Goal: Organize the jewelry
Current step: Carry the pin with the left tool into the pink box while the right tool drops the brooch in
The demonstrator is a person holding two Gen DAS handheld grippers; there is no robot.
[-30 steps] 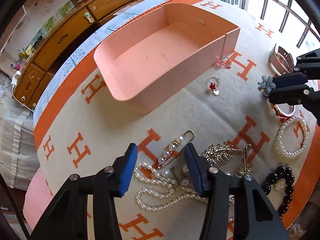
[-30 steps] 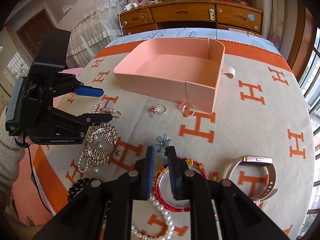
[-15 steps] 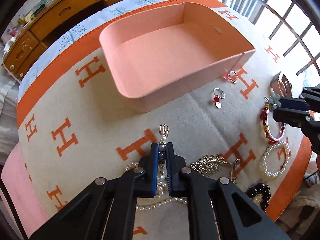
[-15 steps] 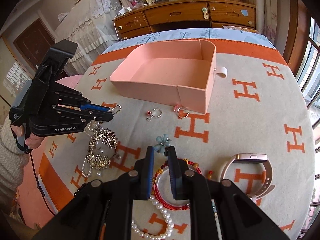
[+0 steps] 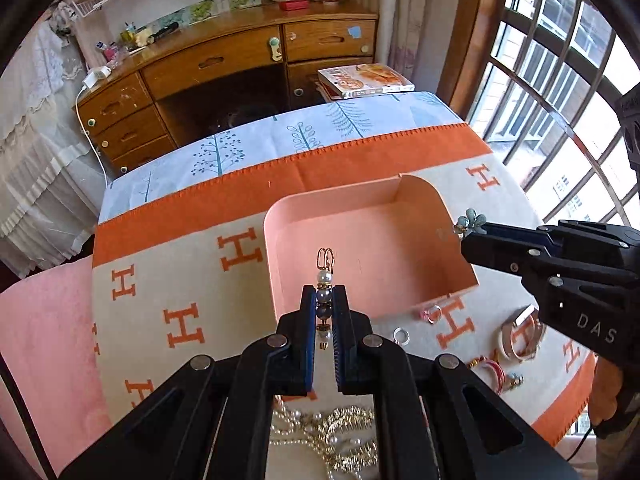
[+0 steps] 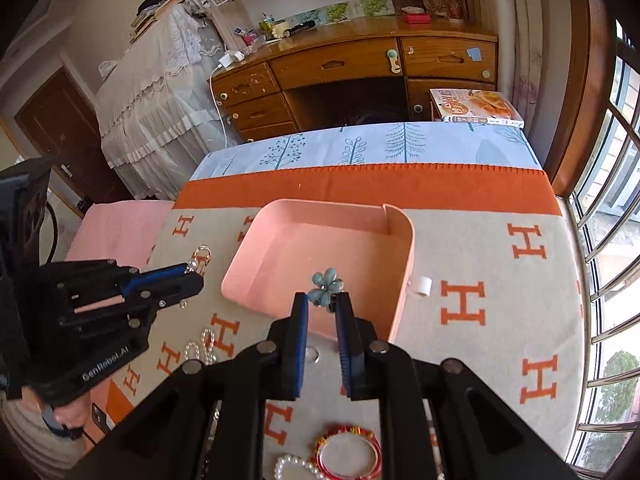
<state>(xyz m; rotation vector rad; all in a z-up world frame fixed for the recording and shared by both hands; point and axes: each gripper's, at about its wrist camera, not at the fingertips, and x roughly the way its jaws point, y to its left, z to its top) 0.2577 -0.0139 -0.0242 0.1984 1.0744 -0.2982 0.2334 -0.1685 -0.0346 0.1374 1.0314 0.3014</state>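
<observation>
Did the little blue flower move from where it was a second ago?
Yes. The blue flower was lying on the blanket beside the red bracelet; now the right gripper holds it up in front of the pink box.

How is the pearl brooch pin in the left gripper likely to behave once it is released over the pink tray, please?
The pearl brooch pin juts straight from the left gripper without drooping, so it is probably stiff. It looks slim and light, so it should drop easily into the pink tray. Its round beads might let it roll slightly, though the gold clasp end would likely stop that.
</observation>
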